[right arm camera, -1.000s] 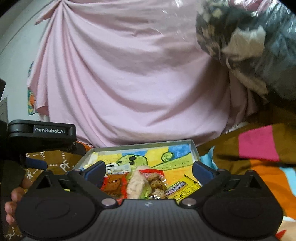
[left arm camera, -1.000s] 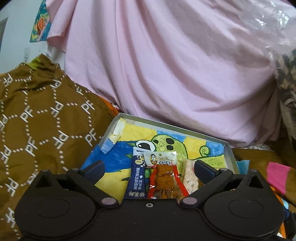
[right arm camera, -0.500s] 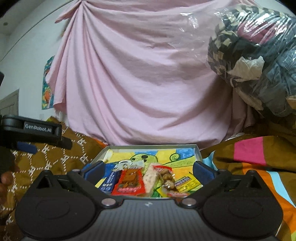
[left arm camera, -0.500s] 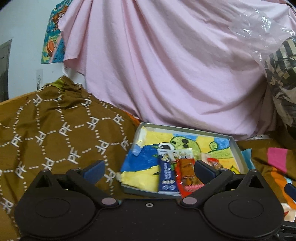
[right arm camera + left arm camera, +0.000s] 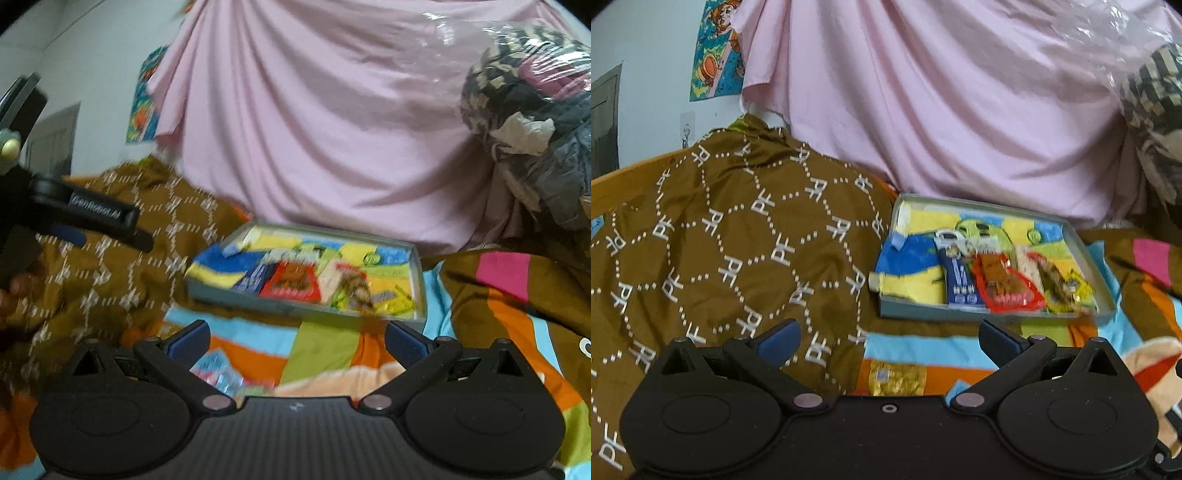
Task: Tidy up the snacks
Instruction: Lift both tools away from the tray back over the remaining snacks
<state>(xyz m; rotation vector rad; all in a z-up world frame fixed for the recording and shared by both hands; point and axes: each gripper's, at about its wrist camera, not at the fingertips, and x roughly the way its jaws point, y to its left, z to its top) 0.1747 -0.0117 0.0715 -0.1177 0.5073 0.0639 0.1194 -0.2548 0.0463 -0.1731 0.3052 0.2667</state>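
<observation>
Snacks (image 5: 997, 280) lie in tray (image 5: 993, 317), beyond open left gripper (image 5: 886, 338).

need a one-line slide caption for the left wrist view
Open left gripper hovers above a yellow snack packet on the striped blanket, short of the tray holding sorted snacks.

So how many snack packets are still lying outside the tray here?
2: a gold packet on the blanket before the left gripper, and a pink-blue one by the right gripper. Others may be hidden.
</observation>
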